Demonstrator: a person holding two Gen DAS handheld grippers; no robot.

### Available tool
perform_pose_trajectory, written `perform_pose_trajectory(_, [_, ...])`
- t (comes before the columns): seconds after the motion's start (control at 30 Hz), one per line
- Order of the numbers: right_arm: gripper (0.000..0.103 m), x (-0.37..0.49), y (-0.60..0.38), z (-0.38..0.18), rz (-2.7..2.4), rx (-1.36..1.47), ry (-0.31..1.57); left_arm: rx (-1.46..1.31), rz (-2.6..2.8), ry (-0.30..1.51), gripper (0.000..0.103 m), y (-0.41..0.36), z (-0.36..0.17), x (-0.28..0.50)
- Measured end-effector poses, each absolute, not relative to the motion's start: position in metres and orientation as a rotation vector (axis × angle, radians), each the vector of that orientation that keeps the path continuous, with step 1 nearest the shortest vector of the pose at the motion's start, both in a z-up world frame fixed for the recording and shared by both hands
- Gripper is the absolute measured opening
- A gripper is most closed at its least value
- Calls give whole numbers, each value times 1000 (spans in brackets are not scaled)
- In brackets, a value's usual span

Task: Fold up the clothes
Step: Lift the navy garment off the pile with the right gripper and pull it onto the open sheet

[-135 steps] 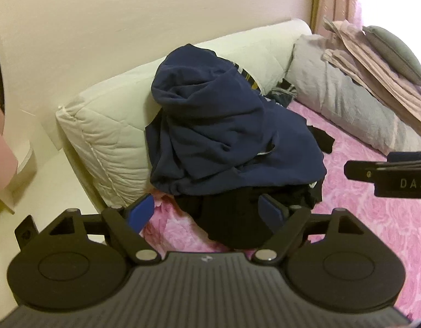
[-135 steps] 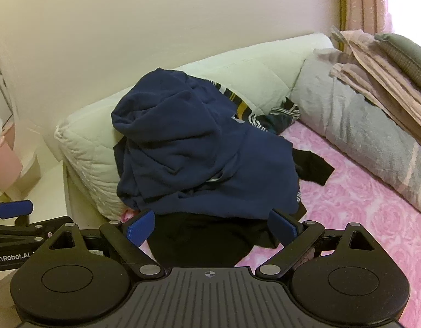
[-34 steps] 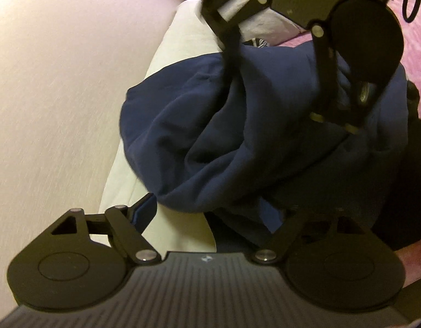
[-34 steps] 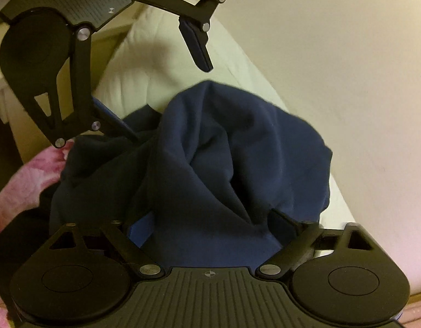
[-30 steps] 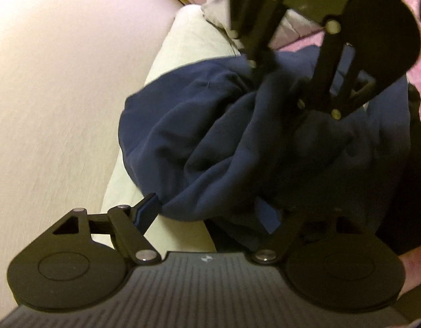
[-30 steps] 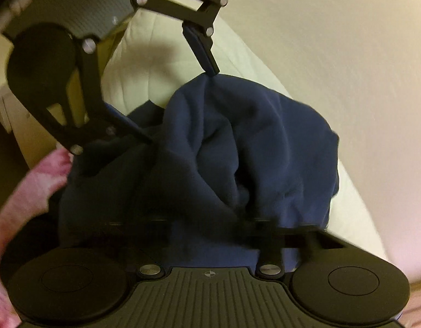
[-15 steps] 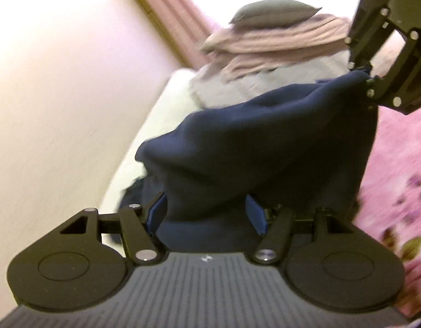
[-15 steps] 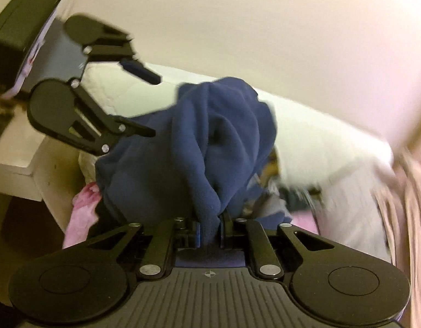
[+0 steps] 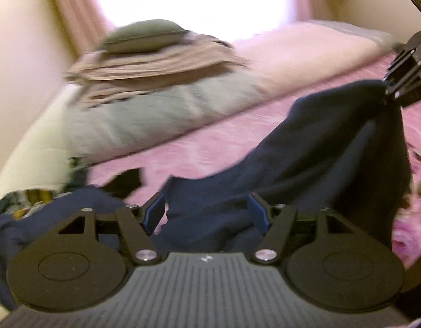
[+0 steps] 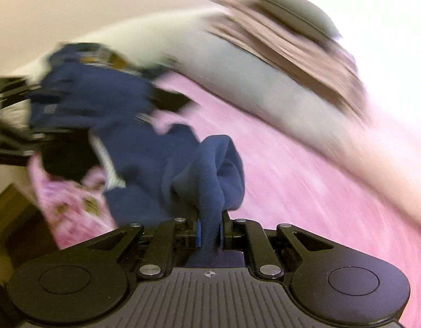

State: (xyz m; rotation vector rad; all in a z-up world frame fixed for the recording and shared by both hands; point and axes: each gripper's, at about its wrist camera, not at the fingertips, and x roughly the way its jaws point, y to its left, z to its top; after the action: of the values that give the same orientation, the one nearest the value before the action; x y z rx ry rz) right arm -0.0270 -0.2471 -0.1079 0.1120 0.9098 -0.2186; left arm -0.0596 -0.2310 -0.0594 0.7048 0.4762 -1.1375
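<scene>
The right gripper pinches the navy sweatshirt, while the left gripper, jaws opening, straddles its cloth.

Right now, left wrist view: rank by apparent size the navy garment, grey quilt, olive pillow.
1. navy garment, though nearest the camera
2. grey quilt
3. olive pillow
</scene>
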Motion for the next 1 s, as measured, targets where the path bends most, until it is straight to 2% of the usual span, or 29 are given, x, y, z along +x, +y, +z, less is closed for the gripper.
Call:
perform_pose_trajectory(0.13, [10, -98, -295, -125, -517, 318, 972, 787, -1236, 491, 65, -268, -77, -90])
perform_pose_trajectory(0.23, [12, -121, -303, -135, -662, 357, 1033, 878, -1269, 498, 66, -274, -95, -106])
perform_pose_trajectory(0.3, [35, -113, -292, -138, -703, 335, 1068, 915, -1263, 525, 66, -279, -107, -105])
perform_pose_trajectory(0.33, [40, -109, -284, -138, -714, 316, 1067, 922, -1255, 544, 66, -280, -114, -98])
perform_pose_trajectory(0.4, [68, -99, -268, -137, -703, 278, 1071, 935, -1232, 577, 66, -282, -127, -86])
perform_pose_trajectory(0.7, [69, 17, -175, -189, -325, 166, 1090, 961, -1124, 667, 66, -246, -177, -22])
perform_pose_trajectory(0.93, [69, 169, -50, -291, 55, 5, 1053, 870, -959, 749, 66, -194, -199, 23])
perform_pose_trajectory(0.97, [74, 185, -41, -304, 60, 10, 1041, 851, -927, 766, 66, -186, -203, 28])
perform_pose_trajectory(1.0, [87, 202, -33, -318, 65, 16, 1029, 837, -898, 788, 66, -177, -208, 31])
